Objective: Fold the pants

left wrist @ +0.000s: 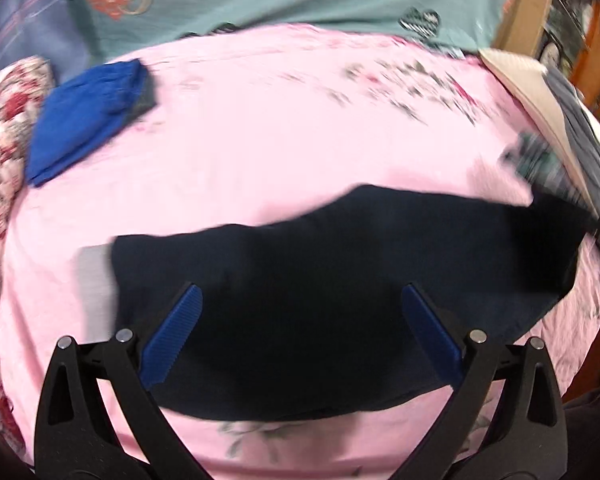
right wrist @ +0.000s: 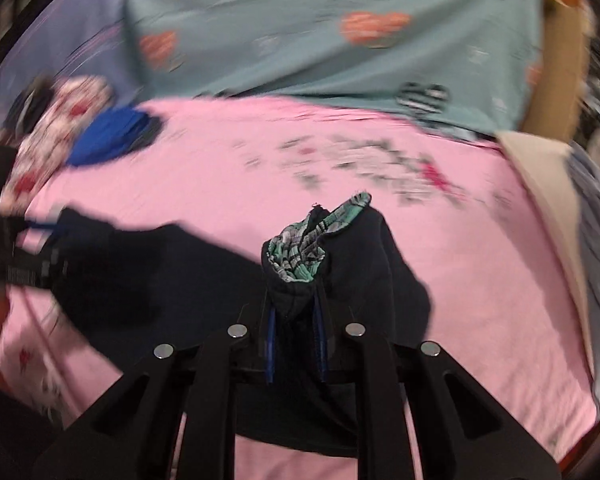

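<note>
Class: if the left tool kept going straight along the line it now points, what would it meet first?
Most likely the dark pants lying on the pink sheet; the left tool stands open above them, though depth is unclear.

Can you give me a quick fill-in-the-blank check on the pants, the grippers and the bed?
1. The right gripper is shut on the dark pants, whose lining shows a ____ pattern.
2. The left gripper hovers over the pants with its jaws ____.
3. The pants lie on a ____ bedsheet.
4. The folded garment at the far left is ____.

Missing words: plaid; open; pink; blue
</note>
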Demonstrator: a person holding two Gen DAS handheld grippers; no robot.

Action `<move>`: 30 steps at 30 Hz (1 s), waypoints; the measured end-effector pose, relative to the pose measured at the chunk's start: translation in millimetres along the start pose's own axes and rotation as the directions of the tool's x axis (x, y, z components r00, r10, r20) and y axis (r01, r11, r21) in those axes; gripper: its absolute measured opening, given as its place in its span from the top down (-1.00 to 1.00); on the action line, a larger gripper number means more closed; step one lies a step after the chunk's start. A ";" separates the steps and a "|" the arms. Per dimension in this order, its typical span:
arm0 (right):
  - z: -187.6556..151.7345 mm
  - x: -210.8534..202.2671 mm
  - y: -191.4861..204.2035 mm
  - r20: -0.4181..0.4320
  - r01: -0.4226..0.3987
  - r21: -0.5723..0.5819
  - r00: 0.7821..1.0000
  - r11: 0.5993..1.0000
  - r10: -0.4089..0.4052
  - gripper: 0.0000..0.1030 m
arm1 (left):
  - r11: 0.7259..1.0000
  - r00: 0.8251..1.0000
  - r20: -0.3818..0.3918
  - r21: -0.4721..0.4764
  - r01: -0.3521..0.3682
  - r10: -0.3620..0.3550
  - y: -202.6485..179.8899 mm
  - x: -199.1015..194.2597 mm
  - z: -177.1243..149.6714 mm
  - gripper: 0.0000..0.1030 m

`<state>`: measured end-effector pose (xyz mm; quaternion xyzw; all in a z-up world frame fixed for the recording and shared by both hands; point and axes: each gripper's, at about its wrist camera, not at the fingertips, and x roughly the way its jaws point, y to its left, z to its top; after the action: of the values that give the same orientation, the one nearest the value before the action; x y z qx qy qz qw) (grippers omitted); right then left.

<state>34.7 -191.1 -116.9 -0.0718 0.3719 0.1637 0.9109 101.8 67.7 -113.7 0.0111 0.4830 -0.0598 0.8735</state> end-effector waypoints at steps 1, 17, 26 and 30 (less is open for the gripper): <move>-2.9 7.9 13.2 -0.022 -0.024 -0.034 0.999 0.999 0.023 0.69 | 1.000 1.000 -0.001 -0.023 -0.006 0.006 8.4 -4.0 -1.5 -0.96; -35.9 51.7 78.3 -0.174 -0.123 -0.229 0.981 0.966 0.083 0.68 | 0.961 0.963 -0.018 -0.078 0.266 -0.268 -4.9 -15.2 10.3 -0.96; -27.8 6.9 76.4 -0.073 -0.141 -0.217 0.989 0.966 0.128 0.01 | 0.928 0.930 -0.031 -0.086 0.363 -0.367 -34.5 -3.2 42.1 -0.94; -9.3 -11.0 57.2 0.001 -0.133 -0.082 0.991 0.988 0.133 0.01 | 0.965 0.973 0.028 -0.126 0.229 -0.227 19.7 -22.7 43.8 -0.96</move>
<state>1.1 -142.6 -116.4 -0.0836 0.3656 0.2395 0.8955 129.1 86.0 -71.9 -0.1013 0.4782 -0.1288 0.8628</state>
